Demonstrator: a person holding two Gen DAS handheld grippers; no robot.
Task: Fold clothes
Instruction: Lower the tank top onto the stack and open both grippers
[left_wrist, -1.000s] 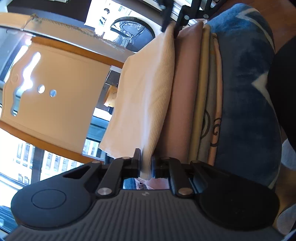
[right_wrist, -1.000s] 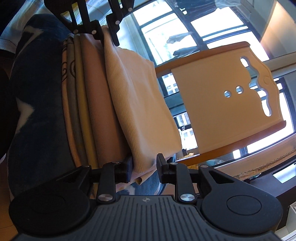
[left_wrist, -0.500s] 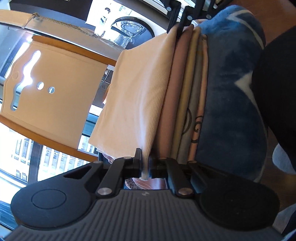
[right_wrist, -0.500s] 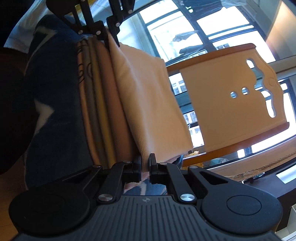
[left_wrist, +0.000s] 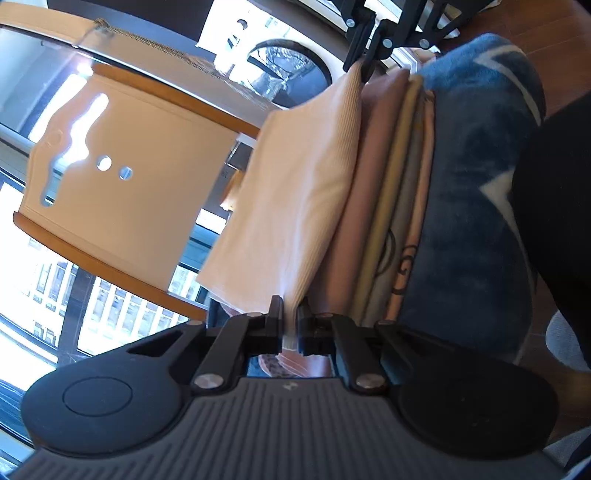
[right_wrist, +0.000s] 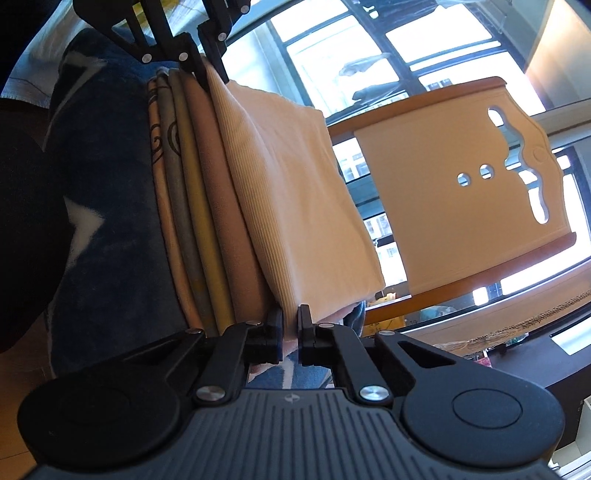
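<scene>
Seen along the left gripper (left_wrist: 290, 321): jaws pressed nearly together, pinching the near corner of the cream ribbed garment (left_wrist: 306, 192). Seen along the right gripper (right_wrist: 290, 325): also closed on an edge of the same garment (right_wrist: 291, 192), at its other end, the fold bunched between the pads. Garment folded and lying on top of the stack of folded clothes (left_wrist: 391, 206), pink, yellow, grey and peach layers under it, all resting against a blue blanket with pale shapes (left_wrist: 476, 206).

Only in the left view: the far right gripper (left_wrist: 364, 48) gripping the far corner, and behind it a round dark opening, perhaps a washing machine door, hard to tell in the glare. Only in the right view: the far left gripper (right_wrist: 207, 62) at the top of the stack, and large window panes (right_wrist: 354, 51) with bright sky. In both views: a pale wooden chair back (right_wrist: 469, 192) with cut-out holes, beyond the garment.
</scene>
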